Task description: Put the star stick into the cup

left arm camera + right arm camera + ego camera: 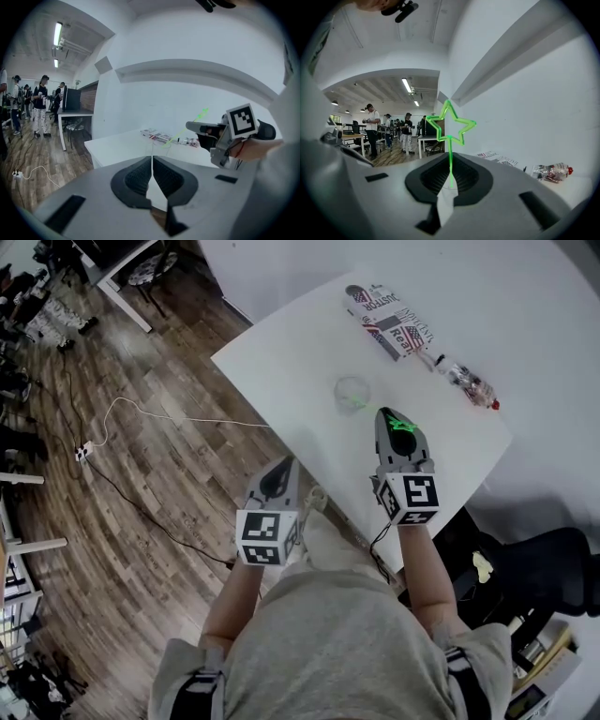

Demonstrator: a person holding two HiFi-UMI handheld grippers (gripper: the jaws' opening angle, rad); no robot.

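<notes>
Star stick (450,154), held in right gripper (450,180)
The right gripper is clamped shut on the thin stem, and the green star is carried upright beyond its tips. The cup (352,390) is set on the desk (300,352) just ahead of that gripper. The left gripper (152,173) is closed, with nothing held.

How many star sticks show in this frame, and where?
1. The green star stick is clamped in the right claw, held over the white table near the clear cup. No other shows.
</notes>
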